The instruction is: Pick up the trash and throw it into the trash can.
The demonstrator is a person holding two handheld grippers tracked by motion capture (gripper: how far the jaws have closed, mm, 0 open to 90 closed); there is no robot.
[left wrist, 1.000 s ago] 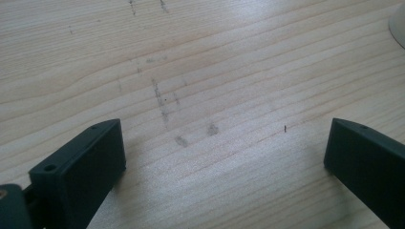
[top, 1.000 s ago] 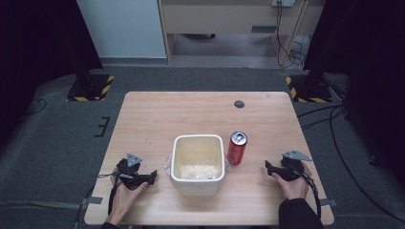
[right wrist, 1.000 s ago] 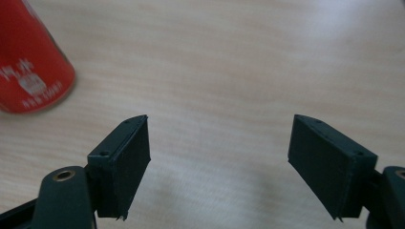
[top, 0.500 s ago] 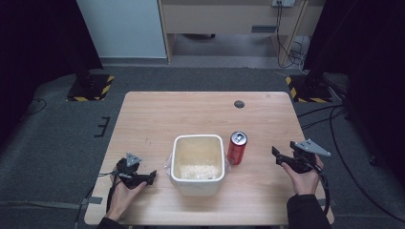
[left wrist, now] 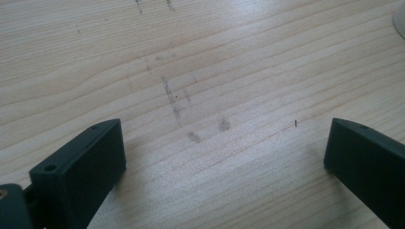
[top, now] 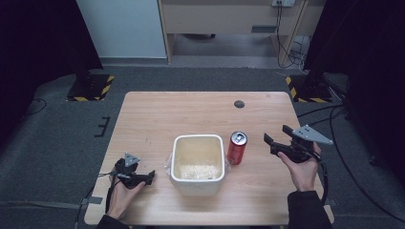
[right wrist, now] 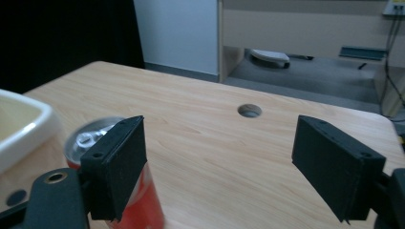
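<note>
The person's right gripper (top: 277, 138) is hovering with jaws spread, nothing between them, just beside the red can (top: 236, 148) standing against the white tub (top: 197, 141); the left gripper (top: 143, 177) is lying released on the table (top: 191, 112)

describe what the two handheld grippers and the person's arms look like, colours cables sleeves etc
Both the left gripper and the right gripper are black, each with two flat, blocky jaws with small screw holes and a grey three-cornered plate on top. A black cable trails from each toward the person. The hands are bare; dark sleeves cover the wrists at the bottom edge.
</note>
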